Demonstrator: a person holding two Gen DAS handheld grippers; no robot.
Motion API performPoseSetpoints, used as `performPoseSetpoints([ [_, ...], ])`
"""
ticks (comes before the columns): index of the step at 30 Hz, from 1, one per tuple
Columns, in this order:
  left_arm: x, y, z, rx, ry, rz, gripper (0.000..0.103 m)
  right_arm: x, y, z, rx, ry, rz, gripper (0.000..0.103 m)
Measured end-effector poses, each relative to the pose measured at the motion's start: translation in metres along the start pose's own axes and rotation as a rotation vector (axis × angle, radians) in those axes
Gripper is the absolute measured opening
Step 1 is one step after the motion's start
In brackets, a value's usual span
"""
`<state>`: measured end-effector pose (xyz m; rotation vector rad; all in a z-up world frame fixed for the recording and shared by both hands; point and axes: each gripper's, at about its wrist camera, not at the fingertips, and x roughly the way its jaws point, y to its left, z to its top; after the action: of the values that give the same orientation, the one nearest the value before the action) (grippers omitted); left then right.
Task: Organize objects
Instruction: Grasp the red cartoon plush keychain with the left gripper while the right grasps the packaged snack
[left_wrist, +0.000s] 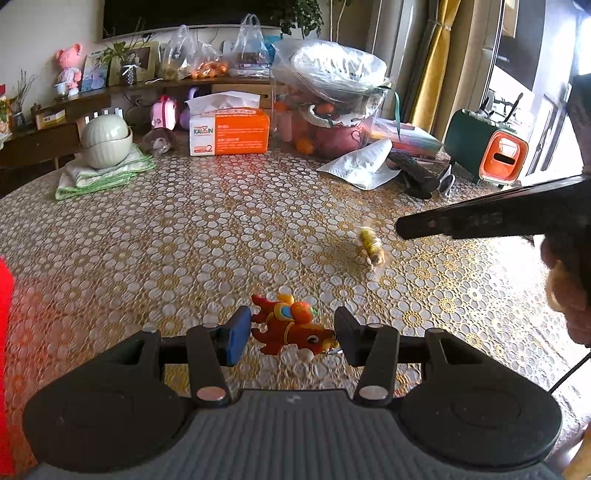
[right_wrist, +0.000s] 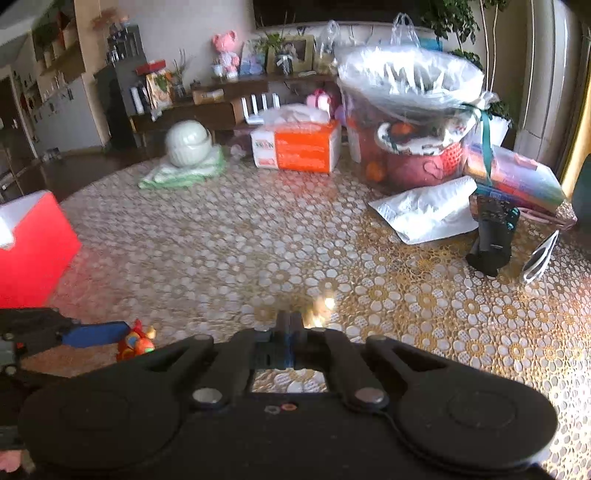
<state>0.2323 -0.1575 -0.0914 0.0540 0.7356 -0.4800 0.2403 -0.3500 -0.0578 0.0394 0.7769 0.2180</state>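
- A red box (right_wrist: 33, 247) stands at the far left of a table (left_wrist: 207, 236) covered in a gold-and-white flower-pattern cloth.
- Toward the back left, a pale lidded bowl (left_wrist: 106, 140) sits on a folded green-and-white cloth (left_wrist: 103, 175).
- In the near middle, the left gripper (left_wrist: 293, 334) is low over the table with its jaws spread apart. A small red-orange toy fish (left_wrist: 291, 326) lies flat on the table between them, close to both fingers; whether either one touches it cannot be told.
- At the back centre, an orange-and-white tissue pack (left_wrist: 229, 131) stands upright. Just to its right is a large clear plastic bag (left_wrist: 332, 96) holding a red basket and fruit.
- Right of the toy fish and apart from it, a small yellow wrapped candy (left_wrist: 372, 245) lies on the table, blurred.
- The right gripper (right_wrist: 290, 325) has its jaws pressed together with nothing visible between them. In its own view the candy shows just beyond its tips, as a bright blur.
- Further right, a white padded envelope (left_wrist: 364, 166) lies flat, with a black object (left_wrist: 415, 175) and white sunglasses (left_wrist: 447, 181) beside it.
- At the far right edge, a green and orange case (left_wrist: 487, 147) stands.
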Motion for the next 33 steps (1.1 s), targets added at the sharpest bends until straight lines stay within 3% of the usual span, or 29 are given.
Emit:
performPoseSetpoints([
  [4,-0.015,0.003,-0.002,-0.021,-0.008,0.001,0.049,-0.025,0.002,-0.004,0.014,-0.026,0.015,0.000],
  [7,-0.025,0.005,-0.003,-0.026,-0.018,0.003,0.049,-0.027,0.005,-0.009,-0.033,-0.023,-0.039,0.001],
  [8,-0.027,0.005,-0.004,-0.028,-0.022,0.005,0.049,-0.024,0.003,-0.011,-0.028,-0.007,-0.046,0.005],
  [11,-0.033,0.008,-0.006,-0.041,-0.025,0.002,0.049,-0.020,-0.003,-0.015,-0.013,-0.003,-0.076,0.039],
  [12,-0.033,0.009,-0.007,-0.043,-0.023,0.001,0.049,-0.019,-0.006,-0.016,-0.006,-0.007,-0.083,0.045],
  [15,-0.031,0.013,-0.010,-0.048,-0.011,0.003,0.049,-0.011,-0.013,-0.017,0.028,0.010,-0.091,0.049],
  [25,-0.018,0.019,-0.018,-0.048,0.006,0.011,0.049,0.038,-0.026,-0.019,0.141,0.054,-0.116,0.052],
  [33,-0.011,0.019,-0.021,-0.045,0.011,0.007,0.049,0.055,-0.015,-0.018,0.103,0.070,-0.143,0.048],
])
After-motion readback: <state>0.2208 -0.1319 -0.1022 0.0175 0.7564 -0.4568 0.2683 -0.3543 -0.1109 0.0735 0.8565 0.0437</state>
